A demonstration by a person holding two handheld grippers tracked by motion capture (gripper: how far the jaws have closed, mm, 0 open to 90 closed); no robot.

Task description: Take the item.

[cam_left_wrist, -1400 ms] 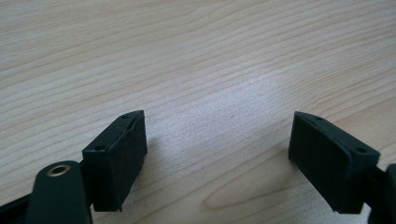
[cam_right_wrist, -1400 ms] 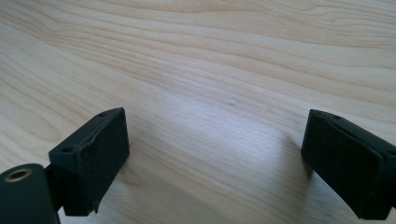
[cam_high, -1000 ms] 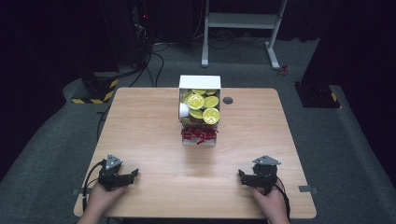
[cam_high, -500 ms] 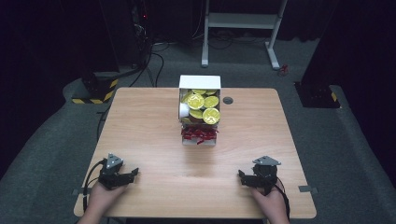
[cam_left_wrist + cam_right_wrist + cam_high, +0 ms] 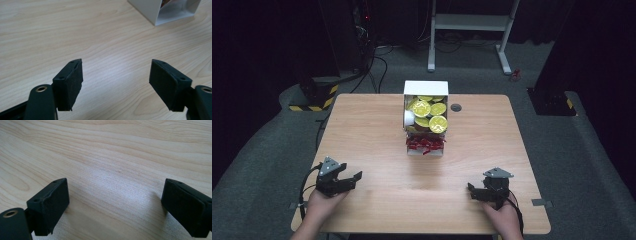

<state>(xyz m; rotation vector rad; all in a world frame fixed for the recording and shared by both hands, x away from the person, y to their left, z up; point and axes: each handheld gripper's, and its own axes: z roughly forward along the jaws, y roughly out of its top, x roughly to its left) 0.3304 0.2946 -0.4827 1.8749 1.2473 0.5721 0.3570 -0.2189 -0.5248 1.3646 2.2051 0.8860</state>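
A white box (image 5: 426,89) stands at the middle of the wooden table (image 5: 362,125), with yellow-green round lidded cups (image 5: 430,114) in its far part and red wrapped pieces (image 5: 424,144) in its near part. My left gripper (image 5: 351,179) rests near the table's front left, held by a hand, open and empty. In the left gripper view the left gripper (image 5: 116,75) has its jaws wide apart over bare wood, and the box corner (image 5: 160,11) is at upper right. My right gripper (image 5: 473,190) sits near the front right, open and empty. The right gripper (image 5: 115,203) hovers just above the wood.
A small dark round grommet (image 5: 456,107) lies in the table to the right of the box. Beyond the table stand a white metal frame (image 5: 472,22) and a black-and-yellow striped base (image 5: 312,97) on grey carpet. Cables trail off the table's left edge.
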